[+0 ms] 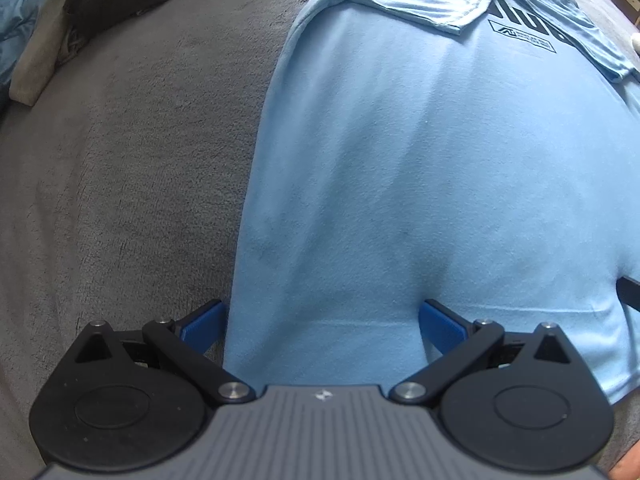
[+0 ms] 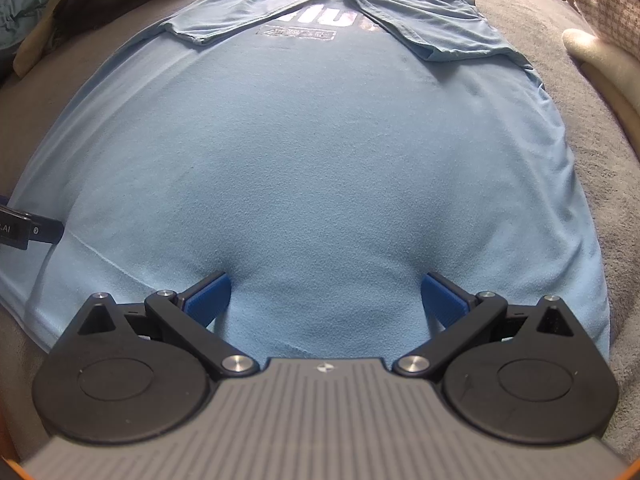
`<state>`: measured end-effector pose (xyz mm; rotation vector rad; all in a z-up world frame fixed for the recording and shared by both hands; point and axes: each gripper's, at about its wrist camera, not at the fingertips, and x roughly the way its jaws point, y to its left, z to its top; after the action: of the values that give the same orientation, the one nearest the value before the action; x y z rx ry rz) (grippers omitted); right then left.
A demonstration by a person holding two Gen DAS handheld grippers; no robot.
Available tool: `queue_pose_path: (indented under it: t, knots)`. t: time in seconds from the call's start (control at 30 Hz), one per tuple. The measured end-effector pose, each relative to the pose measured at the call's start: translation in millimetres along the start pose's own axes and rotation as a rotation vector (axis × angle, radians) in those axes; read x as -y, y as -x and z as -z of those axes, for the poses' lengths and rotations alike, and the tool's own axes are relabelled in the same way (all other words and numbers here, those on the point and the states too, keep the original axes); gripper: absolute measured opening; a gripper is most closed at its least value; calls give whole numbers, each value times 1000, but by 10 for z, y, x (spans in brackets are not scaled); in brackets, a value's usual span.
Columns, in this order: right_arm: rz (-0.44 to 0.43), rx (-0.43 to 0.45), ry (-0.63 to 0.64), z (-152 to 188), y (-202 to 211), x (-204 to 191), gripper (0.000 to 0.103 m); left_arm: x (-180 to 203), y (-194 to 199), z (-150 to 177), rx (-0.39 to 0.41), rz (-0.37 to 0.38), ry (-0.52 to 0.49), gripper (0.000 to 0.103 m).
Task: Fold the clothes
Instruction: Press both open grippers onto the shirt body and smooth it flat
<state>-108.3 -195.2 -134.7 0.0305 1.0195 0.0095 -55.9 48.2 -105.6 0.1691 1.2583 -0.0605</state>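
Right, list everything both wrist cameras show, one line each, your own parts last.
T-shirt: one, light blue, spread flat on the blanket, both sleeves folded inward over the dark chest print.
Blanket: one, grey, plush, under the shirt.
Clothes pile: several items, black, beige, blue, far left beyond the shirt.
Checked fabric: one, pale houndstooth pattern, far right edge.
Left gripper: one, black with blue fingers, open, over the shirt's hem near its left edge.
Right gripper: one, black with blue fingers, open, over the hem.

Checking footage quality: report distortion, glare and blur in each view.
Left wrist: fisheye bulges the light blue T-shirt, dark corners, print sharp. Right wrist: same bulge, glare washes out the chest print, edges soft. Both hand-held grippers look sharp.
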Motion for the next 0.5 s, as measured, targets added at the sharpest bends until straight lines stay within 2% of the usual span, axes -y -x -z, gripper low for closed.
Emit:
queue_pose_path:
  t: [0.33,0.43,0.5]
  knots:
    - [-7,26,46,21,25,-13,102,55,36,47,17,9,-2,103]
    - [-22,26,54,-4,53,3,102,-45,88,25,32,29,60,102]
    - [-32,48,29,-13,102,33,102,-80,164,28,67,43,67,99]
